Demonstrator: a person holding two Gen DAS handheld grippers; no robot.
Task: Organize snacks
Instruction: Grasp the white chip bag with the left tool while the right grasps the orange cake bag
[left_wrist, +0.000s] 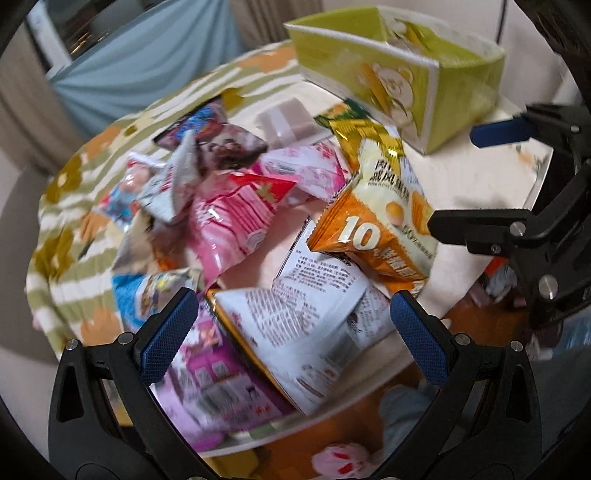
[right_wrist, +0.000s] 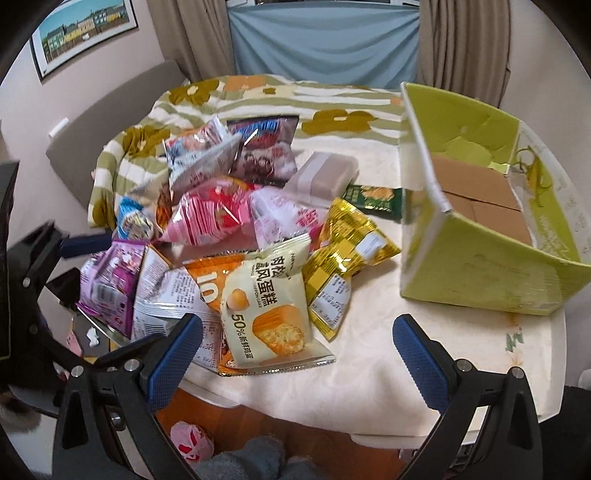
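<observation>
- A lived-in home, most likely a dining or living corner.
- Framed picture of a row of buildings hung on a pale wall.
- Beige curtains drawn either side of a pale blue cloth at the back.
- Round table under a cream cover, with a green-striped floral blanket bunched at the far side.
- Heap of shop-bought snack packets beside an open green carton.
- Upholstered chair back against the wall.
- Wooden floor below, strewn with a pink slipper and grey fabric.
</observation>
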